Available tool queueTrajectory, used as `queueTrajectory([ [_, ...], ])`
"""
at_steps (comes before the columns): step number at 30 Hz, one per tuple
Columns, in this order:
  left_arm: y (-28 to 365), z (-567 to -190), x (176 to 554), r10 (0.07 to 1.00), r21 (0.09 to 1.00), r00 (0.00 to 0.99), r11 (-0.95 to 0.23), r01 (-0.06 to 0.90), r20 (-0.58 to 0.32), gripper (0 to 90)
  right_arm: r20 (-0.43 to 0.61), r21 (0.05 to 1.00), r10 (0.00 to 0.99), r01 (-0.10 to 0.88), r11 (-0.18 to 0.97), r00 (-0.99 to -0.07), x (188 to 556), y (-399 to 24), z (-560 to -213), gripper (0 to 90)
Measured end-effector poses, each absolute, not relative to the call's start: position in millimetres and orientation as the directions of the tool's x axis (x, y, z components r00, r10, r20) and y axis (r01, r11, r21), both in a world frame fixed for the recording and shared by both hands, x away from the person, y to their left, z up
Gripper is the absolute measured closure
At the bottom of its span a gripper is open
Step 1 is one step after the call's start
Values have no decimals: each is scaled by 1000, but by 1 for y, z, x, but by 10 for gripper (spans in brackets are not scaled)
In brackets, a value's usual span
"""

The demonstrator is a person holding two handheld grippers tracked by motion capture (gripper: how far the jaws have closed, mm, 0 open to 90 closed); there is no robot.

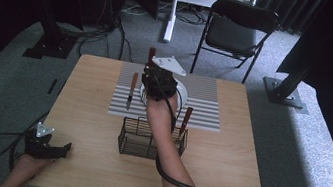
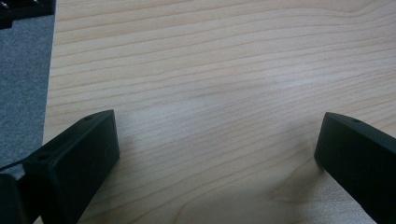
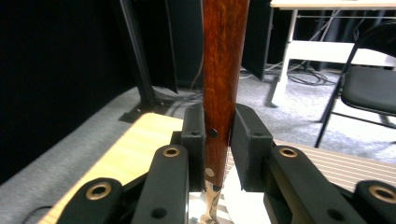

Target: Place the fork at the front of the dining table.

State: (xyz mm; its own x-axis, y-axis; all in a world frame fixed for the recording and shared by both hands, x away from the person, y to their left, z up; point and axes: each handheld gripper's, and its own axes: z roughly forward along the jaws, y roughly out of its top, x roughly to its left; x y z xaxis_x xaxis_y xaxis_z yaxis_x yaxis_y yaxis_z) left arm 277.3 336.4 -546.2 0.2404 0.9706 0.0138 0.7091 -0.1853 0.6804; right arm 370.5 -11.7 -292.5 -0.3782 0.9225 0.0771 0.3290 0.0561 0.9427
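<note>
The right claw (image 1: 151, 67) is clamped on the reddish-brown wooden handle of a piece of cutlery (image 3: 219, 84), held upright above the round white plate (image 1: 182, 92) on the grey striped mat (image 1: 203, 104); its blade end is hidden, so it may be a knife. The left claw (image 1: 62, 149) rests with jaws wide apart at the near-left corner of the pale wooden bench (image 1: 225, 158). A similar wooden-handled utensil (image 1: 132, 90) lies on the mat, and another (image 1: 185, 119) stands in the black wire basket (image 1: 134, 141).
</note>
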Motion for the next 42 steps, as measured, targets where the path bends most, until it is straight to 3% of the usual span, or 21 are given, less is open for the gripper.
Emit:
queueTrajectory([
  [31,336,-546,277,971,682,240,-185,707,15,0,22,928,989,371,35,-147,405,-128,-311,759],
  [42,336,-546,277,971,681,240,-186,708,16,0,0,911,994,410,43,-106,414,-164,-331,759],
])
